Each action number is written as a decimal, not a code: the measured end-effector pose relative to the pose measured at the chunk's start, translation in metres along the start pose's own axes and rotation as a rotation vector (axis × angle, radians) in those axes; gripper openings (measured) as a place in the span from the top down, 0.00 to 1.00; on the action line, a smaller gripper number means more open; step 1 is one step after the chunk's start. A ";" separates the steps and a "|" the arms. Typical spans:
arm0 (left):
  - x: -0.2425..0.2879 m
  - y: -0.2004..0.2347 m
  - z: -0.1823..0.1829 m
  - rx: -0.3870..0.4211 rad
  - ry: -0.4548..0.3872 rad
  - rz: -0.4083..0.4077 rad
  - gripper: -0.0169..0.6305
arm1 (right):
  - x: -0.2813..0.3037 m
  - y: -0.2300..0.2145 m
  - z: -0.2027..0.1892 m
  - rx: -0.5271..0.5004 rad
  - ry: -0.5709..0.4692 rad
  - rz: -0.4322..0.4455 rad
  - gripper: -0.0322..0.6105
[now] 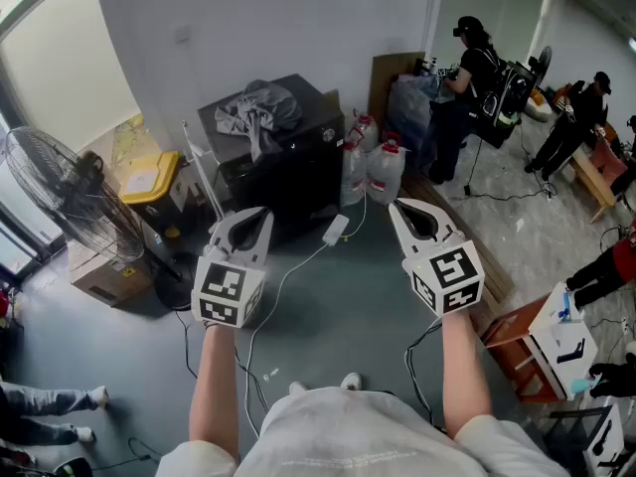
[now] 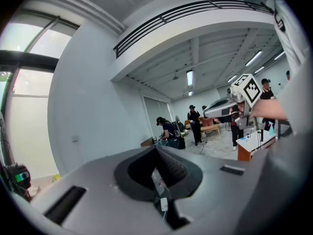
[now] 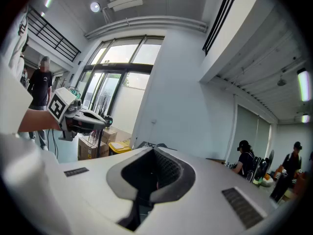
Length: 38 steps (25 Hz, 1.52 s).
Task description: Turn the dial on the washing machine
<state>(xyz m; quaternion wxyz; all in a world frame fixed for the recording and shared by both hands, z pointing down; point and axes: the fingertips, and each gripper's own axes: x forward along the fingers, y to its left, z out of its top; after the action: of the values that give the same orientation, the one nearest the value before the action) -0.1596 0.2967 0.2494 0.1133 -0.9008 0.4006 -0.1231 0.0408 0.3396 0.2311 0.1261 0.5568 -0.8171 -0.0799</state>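
Observation:
A black box-shaped machine (image 1: 288, 162) stands on the floor against the white wall, with a crumpled grey cloth (image 1: 253, 107) on its top. No dial shows on it from here. I hold both grippers up in the air in front of it, well short of it. My left gripper (image 1: 260, 213) has its jaws together with nothing between them, and its closed tips (image 2: 156, 149) point at the wall. My right gripper (image 1: 395, 207) is likewise shut and empty, its tips (image 3: 154, 149) meeting. Each gripper shows in the other's view: the right gripper (image 2: 206, 114) and the left gripper (image 3: 104, 124).
A standing fan (image 1: 60, 192), a yellow-lidded bin (image 1: 149, 179) and a cardboard box (image 1: 99, 276) are at the left. Water jugs (image 1: 373, 167) stand right of the machine. A white adapter (image 1: 336, 230) and cables lie on the floor. People (image 1: 472, 68) and a wooden stool (image 1: 517, 336) are at the right.

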 end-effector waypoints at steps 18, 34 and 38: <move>0.064 -0.008 0.001 -0.005 0.024 0.056 0.95 | 0.017 -0.082 -0.036 0.058 -0.015 -0.009 0.93; 0.254 0.102 -0.041 0.011 0.024 0.006 0.95 | 0.189 -0.183 -0.075 0.066 0.045 -0.095 0.93; 0.305 0.146 -0.049 0.011 0.031 -0.007 0.95 | 0.253 -0.203 -0.071 0.075 0.053 -0.085 0.93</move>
<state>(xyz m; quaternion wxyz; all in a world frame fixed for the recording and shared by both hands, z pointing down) -0.0789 -0.0327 0.2917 0.1114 -0.8997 0.3983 -0.1398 0.1549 0.0305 0.2736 0.1233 0.5973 -0.7914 -0.0398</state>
